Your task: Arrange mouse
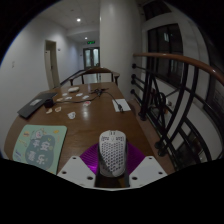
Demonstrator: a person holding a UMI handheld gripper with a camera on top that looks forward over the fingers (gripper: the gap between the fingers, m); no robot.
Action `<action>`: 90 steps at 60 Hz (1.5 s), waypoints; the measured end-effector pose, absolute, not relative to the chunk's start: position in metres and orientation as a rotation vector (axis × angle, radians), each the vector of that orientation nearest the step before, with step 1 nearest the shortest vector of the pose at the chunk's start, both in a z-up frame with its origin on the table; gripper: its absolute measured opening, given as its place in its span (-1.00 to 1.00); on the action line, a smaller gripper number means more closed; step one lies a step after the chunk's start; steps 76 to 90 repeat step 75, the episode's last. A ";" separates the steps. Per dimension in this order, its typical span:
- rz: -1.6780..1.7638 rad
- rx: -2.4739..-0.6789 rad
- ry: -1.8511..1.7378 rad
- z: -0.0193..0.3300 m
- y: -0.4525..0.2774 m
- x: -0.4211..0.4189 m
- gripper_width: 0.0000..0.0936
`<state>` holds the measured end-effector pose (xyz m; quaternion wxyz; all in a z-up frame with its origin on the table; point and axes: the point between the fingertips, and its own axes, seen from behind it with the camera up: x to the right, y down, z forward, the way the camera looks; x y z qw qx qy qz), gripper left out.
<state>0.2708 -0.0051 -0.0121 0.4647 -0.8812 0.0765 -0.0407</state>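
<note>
A white mouse (112, 151) with a honeycomb-perforated shell stands upright between my gripper's (112, 163) two fingers, held above the wooden table (90, 112). The purple pads (92, 157) press against both of its sides. The fingers are shut on the mouse. Its lower end is hidden behind the finger bases.
A light green mat (40, 146) with round patterns lies on the table left of the fingers. Farther along the table are a dark flat object (34, 104), papers (121, 104) and small items. A dark curved railing (165, 95) runs along the right. A corridor with doors lies beyond.
</note>
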 end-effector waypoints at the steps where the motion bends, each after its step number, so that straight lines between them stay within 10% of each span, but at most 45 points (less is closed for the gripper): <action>1: -0.101 -2.164 0.191 -0.008 -0.007 0.269 -0.29; 17: -0.041 -1.917 0.119 0.146 -0.003 0.128 -0.29; 43: 0.035 -2.226 -0.002 -0.012 -0.001 -0.010 -0.17; 64: 0.054 -2.303 -0.246 0.005 -0.057 0.001 0.71; 90: 0.067 -2.276 -0.277 0.040 -0.120 0.045 0.75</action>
